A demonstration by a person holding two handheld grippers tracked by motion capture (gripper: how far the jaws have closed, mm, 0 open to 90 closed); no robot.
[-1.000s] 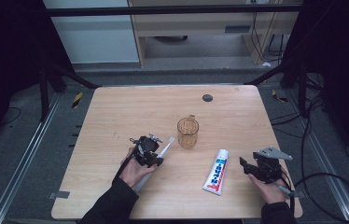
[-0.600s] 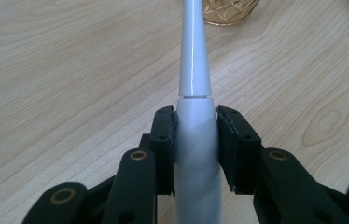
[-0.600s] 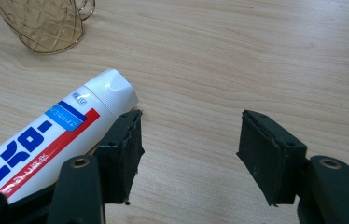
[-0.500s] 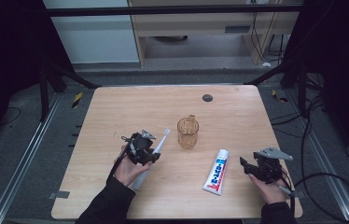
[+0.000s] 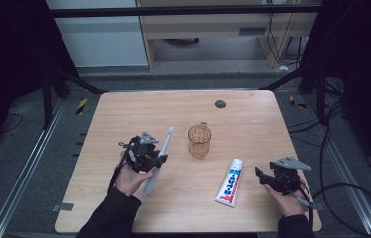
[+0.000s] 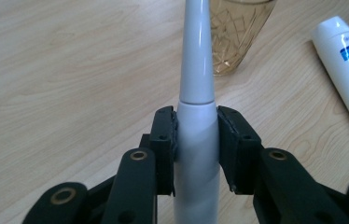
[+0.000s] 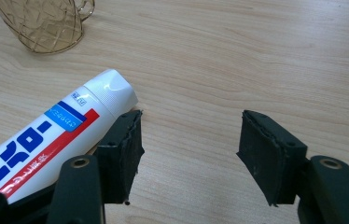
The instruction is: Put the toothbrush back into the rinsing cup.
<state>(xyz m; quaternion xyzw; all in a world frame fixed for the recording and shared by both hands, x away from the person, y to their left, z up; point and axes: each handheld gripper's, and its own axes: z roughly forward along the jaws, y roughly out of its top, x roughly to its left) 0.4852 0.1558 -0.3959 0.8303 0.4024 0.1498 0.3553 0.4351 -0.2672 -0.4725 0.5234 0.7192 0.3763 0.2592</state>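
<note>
White toothbrush [image 6: 196, 116] clamped in the raised left gripper [image 5: 146, 154] (right gripper [image 7: 189, 154] gapes, resting low).

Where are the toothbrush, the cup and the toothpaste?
toothbrush [image 5: 165, 137], high view, on its neck.
cup [image 5: 199, 142], high view, on its glass wall.
toothpaste [image 5: 230, 182], high view, on the middle of the tube.

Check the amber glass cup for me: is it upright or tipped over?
Upright. In the high view the amber glass cup stands on the table with its round mouth facing up, handle toward the far side. It looks empty.
</note>
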